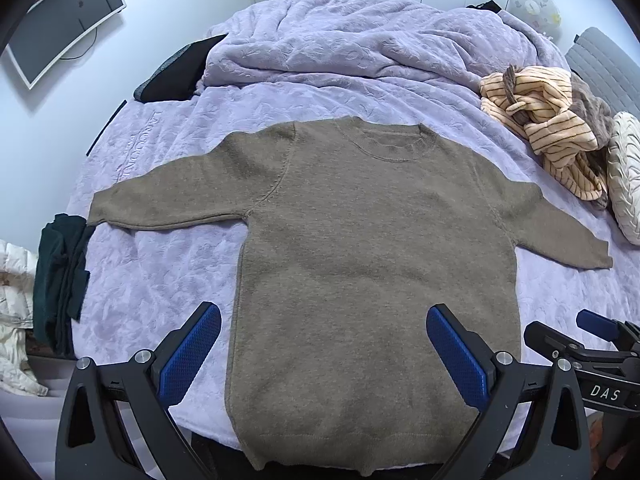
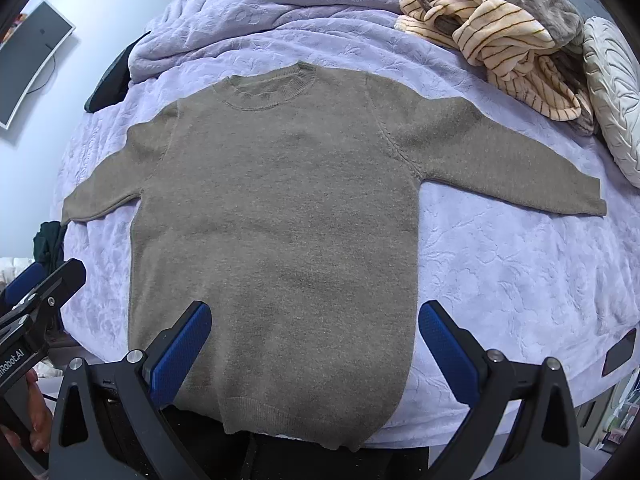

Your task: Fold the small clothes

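We count one brown sweater [image 1: 360,248] ahead of our fingers, one striped garment [image 1: 544,124] beyond to the right, one white cushion [image 1: 626,176] beside it, one dark green garment [image 1: 60,280] to the left, one monitor [image 1: 64,20], one bed [image 1: 160,280], and two grippers: left [image 1: 324,356], right [image 2: 314,354].

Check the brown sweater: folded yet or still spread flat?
Spread flat. The brown sweater lies face up on the lavender bedspread, both sleeves stretched out sideways, with no fold anywhere.
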Action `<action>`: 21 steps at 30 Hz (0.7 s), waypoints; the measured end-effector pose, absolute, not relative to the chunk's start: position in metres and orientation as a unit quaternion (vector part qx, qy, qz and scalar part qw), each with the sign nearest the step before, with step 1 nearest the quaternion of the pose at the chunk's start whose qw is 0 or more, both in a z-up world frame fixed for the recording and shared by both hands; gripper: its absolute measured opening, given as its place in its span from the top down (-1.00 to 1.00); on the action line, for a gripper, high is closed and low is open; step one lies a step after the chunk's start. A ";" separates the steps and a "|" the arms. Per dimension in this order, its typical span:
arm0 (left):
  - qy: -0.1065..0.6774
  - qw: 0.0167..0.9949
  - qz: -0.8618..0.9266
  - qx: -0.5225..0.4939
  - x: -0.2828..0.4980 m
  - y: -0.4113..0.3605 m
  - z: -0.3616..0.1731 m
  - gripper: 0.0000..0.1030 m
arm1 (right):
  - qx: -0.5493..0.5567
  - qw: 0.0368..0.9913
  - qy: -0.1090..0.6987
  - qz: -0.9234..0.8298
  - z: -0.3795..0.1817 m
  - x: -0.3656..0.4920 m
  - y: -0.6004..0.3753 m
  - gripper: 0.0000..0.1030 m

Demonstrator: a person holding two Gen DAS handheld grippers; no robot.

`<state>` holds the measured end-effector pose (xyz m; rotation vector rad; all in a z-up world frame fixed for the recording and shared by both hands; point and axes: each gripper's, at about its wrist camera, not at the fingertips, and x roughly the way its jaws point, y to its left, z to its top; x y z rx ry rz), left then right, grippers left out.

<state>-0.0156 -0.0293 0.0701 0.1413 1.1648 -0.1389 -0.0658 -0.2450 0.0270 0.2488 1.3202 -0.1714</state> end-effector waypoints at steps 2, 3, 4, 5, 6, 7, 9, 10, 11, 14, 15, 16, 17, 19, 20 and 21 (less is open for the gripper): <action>0.550 0.830 -0.066 0.068 -0.017 -0.028 0.070 -1.00 | 0.117 0.779 0.611 -0.079 0.027 -0.066 -0.245 -1.00; 0.551 0.829 -0.065 0.068 -0.017 -0.027 0.070 -1.00 | 0.118 0.779 0.611 -0.079 0.026 -0.067 -0.246 -1.00; 0.551 0.829 -0.065 0.068 -0.018 -0.027 0.070 -1.00 | 0.117 0.778 0.612 -0.079 0.026 -0.065 -0.245 -1.00; 0.551 0.829 -0.064 0.068 -0.018 -0.027 0.070 -1.00 | 0.118 0.778 0.612 -0.079 0.026 -0.066 -0.245 -1.00; 0.552 0.829 -0.063 0.067 -0.019 -0.026 0.070 -1.00 | 0.118 0.778 0.612 -0.079 0.026 -0.066 -0.246 -1.00; 0.552 0.829 -0.063 0.066 -0.019 -0.026 0.070 -1.00 | 0.119 0.778 0.612 -0.080 0.025 -0.066 -0.245 -1.00; 0.554 0.828 -0.061 0.066 -0.020 -0.026 0.069 -1.00 | 0.119 0.779 0.610 -0.082 0.026 -0.068 -0.245 -1.00; 0.554 0.827 -0.061 0.065 -0.021 -0.026 0.068 -1.00 | 0.119 0.779 0.610 -0.083 0.026 -0.068 -0.245 -1.00; 0.555 0.827 -0.061 0.065 -0.022 -0.026 0.068 -1.00 | 0.118 0.779 0.610 -0.084 0.027 -0.069 -0.245 -1.00; 0.556 0.827 -0.060 0.067 -0.023 -0.027 0.068 -1.00 | 0.117 0.780 0.610 -0.084 0.026 -0.068 -0.245 -1.00; 0.555 0.827 -0.060 0.068 -0.023 -0.027 0.069 -1.00 | 0.118 0.780 0.609 -0.083 0.026 -0.069 -0.245 -1.00; 0.555 0.827 -0.059 0.068 -0.024 -0.027 0.068 -1.00 | 0.119 0.780 0.609 -0.082 0.026 -0.069 -0.245 -1.00; 0.555 0.827 -0.057 0.069 -0.024 -0.027 0.068 -1.00 | 0.120 0.780 0.609 -0.081 0.026 -0.069 -0.244 -1.00; 0.556 0.827 -0.055 0.071 -0.025 -0.026 0.068 -1.00 | 0.121 0.780 0.609 -0.080 0.025 -0.070 -0.243 -1.00; 0.556 0.827 -0.054 0.072 -0.026 -0.026 0.068 -1.00 | 0.122 0.780 0.609 -0.079 0.025 -0.070 -0.243 -1.00; 0.555 0.827 -0.052 0.073 -0.027 -0.026 0.069 -1.00 | 0.122 0.780 0.608 -0.078 0.025 -0.070 -0.242 -1.00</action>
